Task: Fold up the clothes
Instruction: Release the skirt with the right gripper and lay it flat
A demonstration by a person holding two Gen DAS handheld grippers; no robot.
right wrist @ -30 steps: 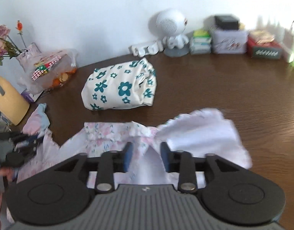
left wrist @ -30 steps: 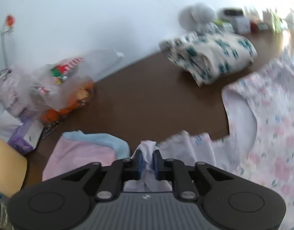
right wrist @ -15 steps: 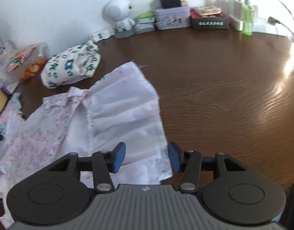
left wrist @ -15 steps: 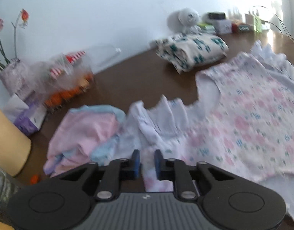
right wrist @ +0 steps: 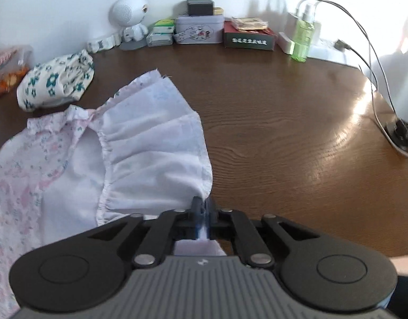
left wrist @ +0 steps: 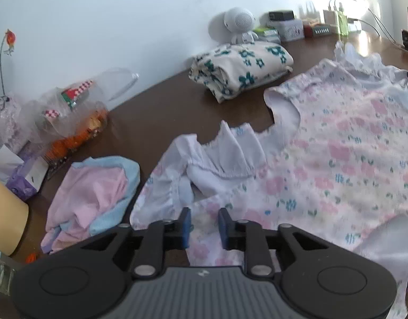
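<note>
Your right tongs point(right wrist: 203, 207) are closing on the dress point(right wrist: 156, 143) hem to fold it; left tongs point(left wrist: 204, 224) are opening, cloth between unpinched.

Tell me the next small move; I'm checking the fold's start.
Probably lower the left gripper, its jaws opening, onto the dress edge beneath and pinch it. The right gripper is closing on the hem corner, and the dress lies flat on the table.
</note>
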